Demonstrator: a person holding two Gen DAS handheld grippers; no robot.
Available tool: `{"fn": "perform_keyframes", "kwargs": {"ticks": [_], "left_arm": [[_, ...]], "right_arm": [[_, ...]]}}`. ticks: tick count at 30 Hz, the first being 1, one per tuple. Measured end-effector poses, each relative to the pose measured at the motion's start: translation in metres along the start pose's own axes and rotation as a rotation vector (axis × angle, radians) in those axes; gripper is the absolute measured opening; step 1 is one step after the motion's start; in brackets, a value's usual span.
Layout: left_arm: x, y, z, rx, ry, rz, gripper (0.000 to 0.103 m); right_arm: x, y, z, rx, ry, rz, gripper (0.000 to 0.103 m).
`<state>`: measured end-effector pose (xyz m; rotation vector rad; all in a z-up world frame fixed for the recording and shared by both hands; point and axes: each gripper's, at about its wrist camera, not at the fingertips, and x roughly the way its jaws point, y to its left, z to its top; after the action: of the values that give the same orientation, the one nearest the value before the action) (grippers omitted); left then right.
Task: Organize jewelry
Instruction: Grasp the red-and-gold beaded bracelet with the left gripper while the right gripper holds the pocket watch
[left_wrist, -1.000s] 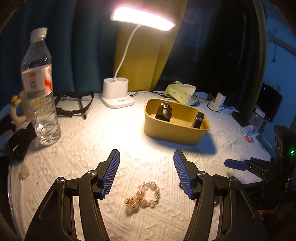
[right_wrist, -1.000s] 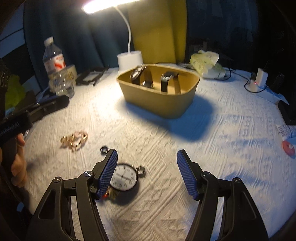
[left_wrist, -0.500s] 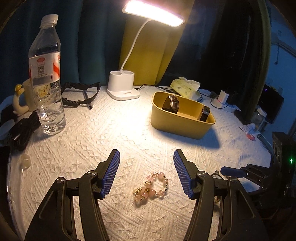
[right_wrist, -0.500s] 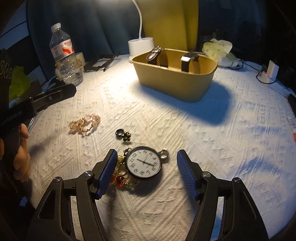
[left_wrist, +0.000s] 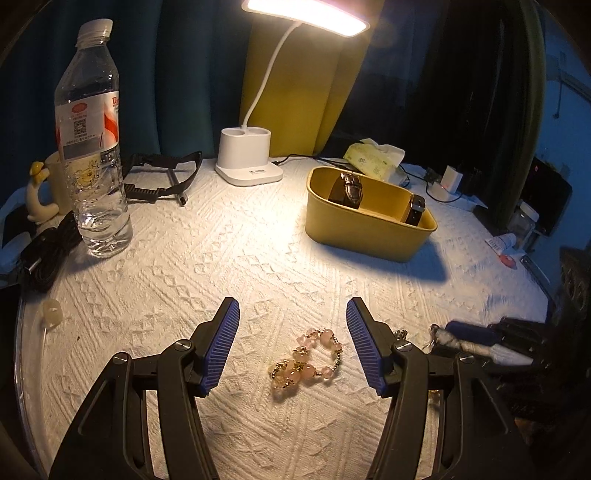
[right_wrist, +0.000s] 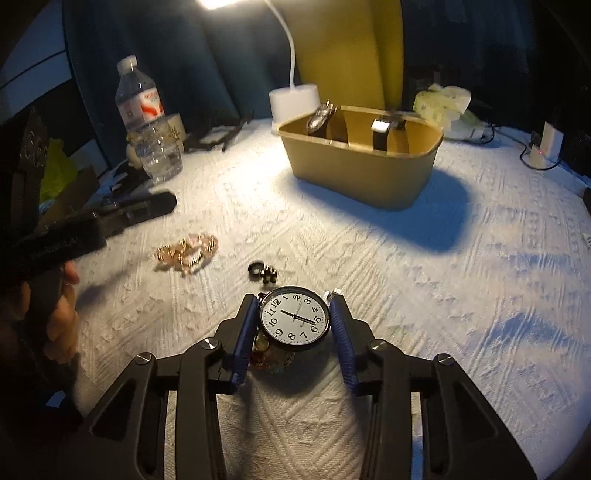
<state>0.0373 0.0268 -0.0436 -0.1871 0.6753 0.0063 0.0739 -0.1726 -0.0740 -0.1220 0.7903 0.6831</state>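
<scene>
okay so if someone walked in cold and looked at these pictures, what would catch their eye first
Probably the white-faced pocket watch, pinched between the right gripper jaws just above the tablecloth. Next, the pink bead bracelet lying between the open left gripper jaws. Beyond both, the lamp-lit yellow bin holds two upright wristwatches.

A pink-and-gold beaded bracelet (left_wrist: 308, 356) lies on the white table (left_wrist: 221, 266) cloth, embossed with diamonds. The round pocket watch (right_wrist: 294, 319) has a white dial, black rim; the plastic bin (left_wrist: 365, 229) is mustard yellow.

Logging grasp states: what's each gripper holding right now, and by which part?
Right gripper: shut on the pocket watch, pads on opposite sides of its round case. Left gripper: open, empty, above the pink bead bracelet.
</scene>
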Motion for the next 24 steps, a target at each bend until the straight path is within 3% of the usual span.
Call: {"fn": "perform_keyframes", "kwargs": {"ticks": [8, 24], "left_arm": [[0.005, -0.024, -0.002, 0.038, 0.031, -0.029, 0.064], [0.021, -0.093, -0.022, 0.182, 0.152, -0.163, 0.064]], "right_arm": [[-0.015, -0.031, 0.009, 0.048, -0.059, -0.039, 0.040], [-0.031, -0.077, -0.004, 0.127, -0.099, -0.058, 0.040]]}}
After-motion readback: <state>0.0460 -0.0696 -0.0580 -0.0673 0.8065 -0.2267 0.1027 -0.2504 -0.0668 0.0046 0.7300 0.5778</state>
